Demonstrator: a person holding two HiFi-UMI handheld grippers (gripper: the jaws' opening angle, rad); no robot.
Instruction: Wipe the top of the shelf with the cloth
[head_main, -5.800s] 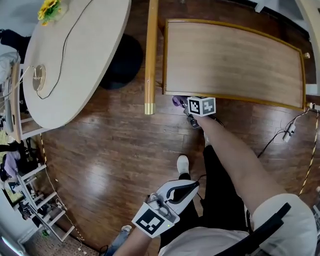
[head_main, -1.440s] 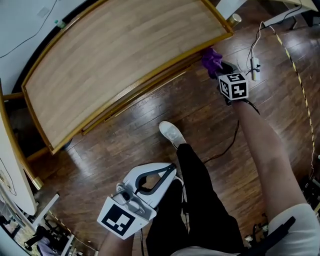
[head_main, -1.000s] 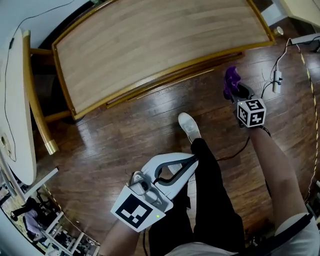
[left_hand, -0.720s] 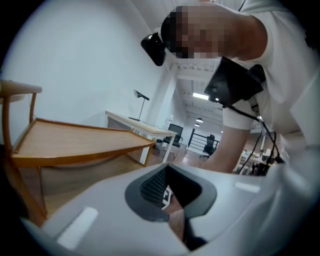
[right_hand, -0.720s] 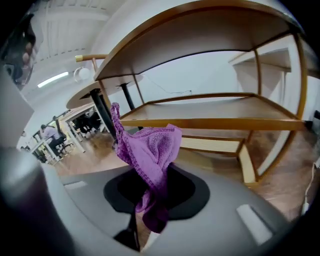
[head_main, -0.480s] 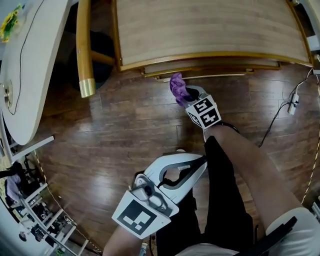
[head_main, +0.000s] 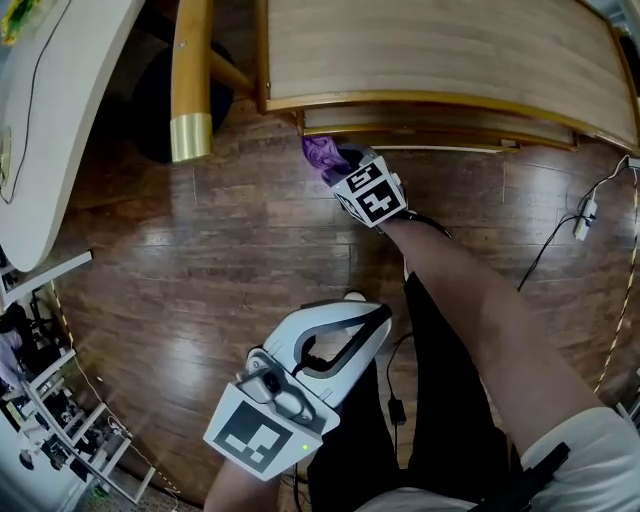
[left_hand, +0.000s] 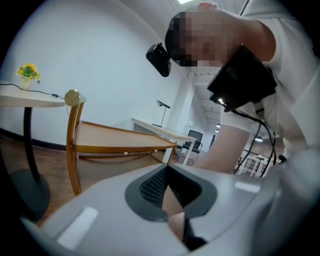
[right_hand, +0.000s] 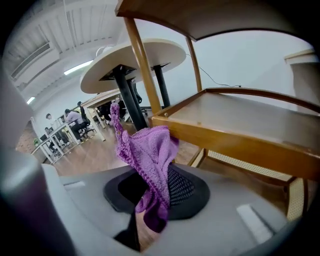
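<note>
1. The right gripper (head_main: 338, 168) is clamping the cloth (head_main: 321, 155), its jaws pressing together on the purple fabric.
2. The cloth is bunching up above the fingertips and drooping below them, pinched about midway along its length.
3. The cloth is hanging just beside the front rail of the shelf (head_main: 450, 50), near the corner at the head view's left. It is sitting below the top board; whether it is touching the rail is unclear.
4. The left gripper (head_main: 372, 318) is hovering by the person's leg (head_main: 440, 400), well apart from the shelf, its jaws meeting on nothing.
</note>
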